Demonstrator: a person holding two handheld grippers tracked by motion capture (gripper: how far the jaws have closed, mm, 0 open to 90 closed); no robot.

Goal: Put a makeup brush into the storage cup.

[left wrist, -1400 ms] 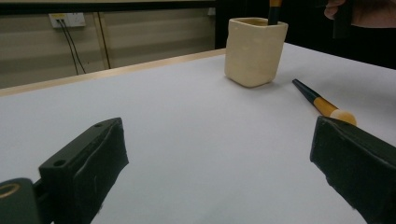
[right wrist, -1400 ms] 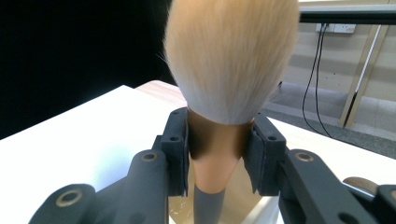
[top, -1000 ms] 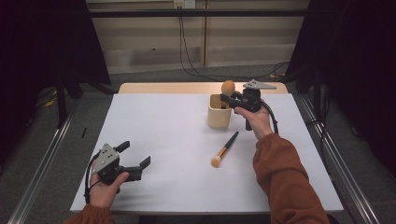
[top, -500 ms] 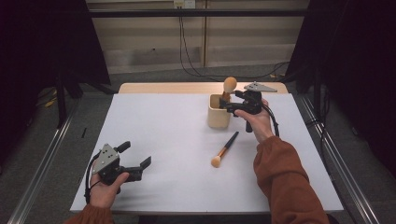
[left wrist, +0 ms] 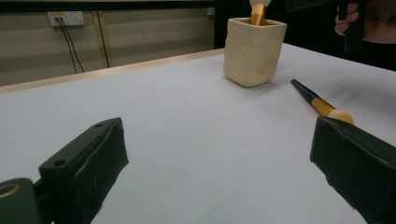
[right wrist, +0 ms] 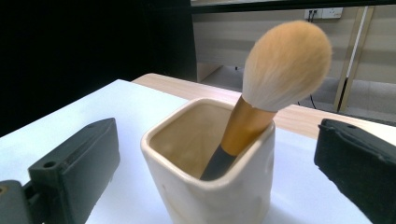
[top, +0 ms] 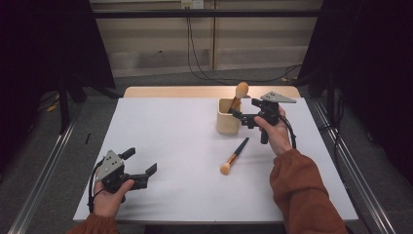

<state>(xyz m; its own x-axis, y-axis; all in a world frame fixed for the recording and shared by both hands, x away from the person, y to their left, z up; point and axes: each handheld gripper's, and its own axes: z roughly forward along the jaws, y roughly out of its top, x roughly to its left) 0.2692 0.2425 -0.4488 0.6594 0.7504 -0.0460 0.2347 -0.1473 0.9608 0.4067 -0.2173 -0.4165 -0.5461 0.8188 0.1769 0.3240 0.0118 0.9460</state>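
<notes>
A cream square cup (top: pixel 226 124) stands on the white table (top: pixel 175 131), right of centre toward the back. A makeup brush (top: pixel 239 93) with a tan fluffy head stands in it, leaning right. A second brush (top: pixel 234 156) lies flat in front of the cup, head toward me. My right gripper (top: pixel 238 118) hovers just right of the cup, open, with the cup (right wrist: pixel 210 186) and its brush (right wrist: pixel 280 65) ahead between the jaws. My left gripper (top: pixel 141 162) rests open and holds nothing at the near left; its view shows the cup (left wrist: pixel 253 46) and the lying brush (left wrist: pixel 317 100) far ahead.
The table's wooden far edge (top: pixel 195 91) borders a floor with cables. Metal rails (top: pixel 44 170) run along both sides. Bare tabletop spreads across the left and middle. A hand (left wrist: pixel 348 21) holding the right gripper shows behind the cup in the left gripper view.
My right gripper has drawn back a little from the cup toward me and lower, and the brush stays leaning in the cup. The left gripper has not moved.
</notes>
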